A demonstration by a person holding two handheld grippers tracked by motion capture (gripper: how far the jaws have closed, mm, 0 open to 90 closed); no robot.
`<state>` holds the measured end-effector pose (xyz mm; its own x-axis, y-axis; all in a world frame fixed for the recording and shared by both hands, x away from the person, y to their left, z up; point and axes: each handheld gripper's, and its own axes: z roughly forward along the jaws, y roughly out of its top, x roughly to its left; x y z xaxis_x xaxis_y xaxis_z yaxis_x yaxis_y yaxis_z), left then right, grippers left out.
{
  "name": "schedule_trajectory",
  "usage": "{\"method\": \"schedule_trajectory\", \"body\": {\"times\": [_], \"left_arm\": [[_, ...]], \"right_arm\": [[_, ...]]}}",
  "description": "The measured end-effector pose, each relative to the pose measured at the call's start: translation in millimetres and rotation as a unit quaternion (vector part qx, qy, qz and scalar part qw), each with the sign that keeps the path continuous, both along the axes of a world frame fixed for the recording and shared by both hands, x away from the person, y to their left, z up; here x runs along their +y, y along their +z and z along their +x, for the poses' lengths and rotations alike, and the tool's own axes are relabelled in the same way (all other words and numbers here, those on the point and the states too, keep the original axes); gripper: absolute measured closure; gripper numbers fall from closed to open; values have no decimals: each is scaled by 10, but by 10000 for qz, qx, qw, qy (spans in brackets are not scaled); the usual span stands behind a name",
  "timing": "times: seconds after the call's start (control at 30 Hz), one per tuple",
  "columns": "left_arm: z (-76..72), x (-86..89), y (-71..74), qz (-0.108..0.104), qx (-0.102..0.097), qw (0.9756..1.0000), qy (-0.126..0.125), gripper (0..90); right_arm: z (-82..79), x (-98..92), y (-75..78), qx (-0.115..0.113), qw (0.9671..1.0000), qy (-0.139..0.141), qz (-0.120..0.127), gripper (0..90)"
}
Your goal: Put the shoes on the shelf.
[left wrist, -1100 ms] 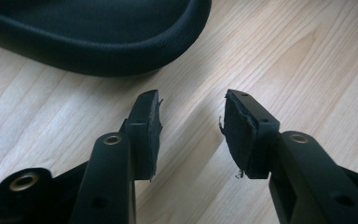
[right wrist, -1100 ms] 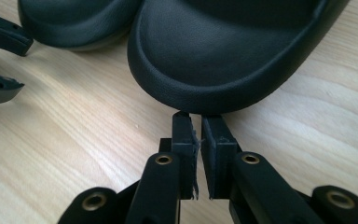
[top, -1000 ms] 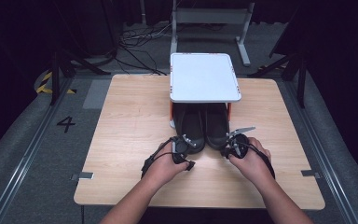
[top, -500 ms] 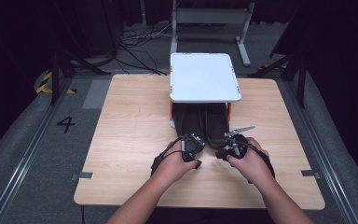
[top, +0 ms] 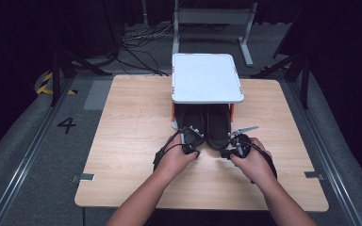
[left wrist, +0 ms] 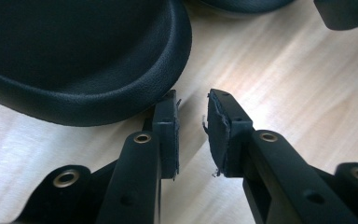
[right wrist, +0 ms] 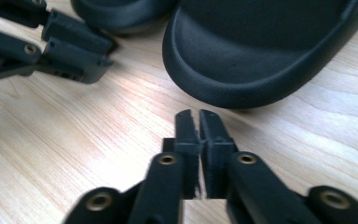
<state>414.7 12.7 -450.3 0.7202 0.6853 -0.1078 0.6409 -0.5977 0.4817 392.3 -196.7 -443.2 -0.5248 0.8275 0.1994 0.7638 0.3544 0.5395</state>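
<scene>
From above, your left gripper (top: 192, 140) and right gripper (top: 233, 146) sit at two black shoes (top: 206, 126) under a white-topped stand (top: 206, 78) on the worktop (top: 132, 122). Your left gripper view shows jaws slightly parted, empty, beside a shoe's rim (left wrist: 88, 65). In your right gripper view, jaws are closed, empty, before the other shoe (right wrist: 265, 51).

Left tongs (left wrist: 191, 135) slightly parted (nothing between them); right tongs (right wrist: 199, 140) apparently pressed together, both held low.
</scene>
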Motion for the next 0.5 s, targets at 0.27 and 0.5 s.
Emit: {"method": "schedule_trajectory", "body": {"times": [0.27, 0.5], "left_arm": [[154, 86, 12, -115, -99, 9995, 270, 750], [286, 149, 23, -232, -253, 9985, 437, 748]], "right_arm": [[131, 62, 9, -2, 9998, -111, 141, 900], [310, 153, 40, -98, 9997, -222, 23, 900]]}}
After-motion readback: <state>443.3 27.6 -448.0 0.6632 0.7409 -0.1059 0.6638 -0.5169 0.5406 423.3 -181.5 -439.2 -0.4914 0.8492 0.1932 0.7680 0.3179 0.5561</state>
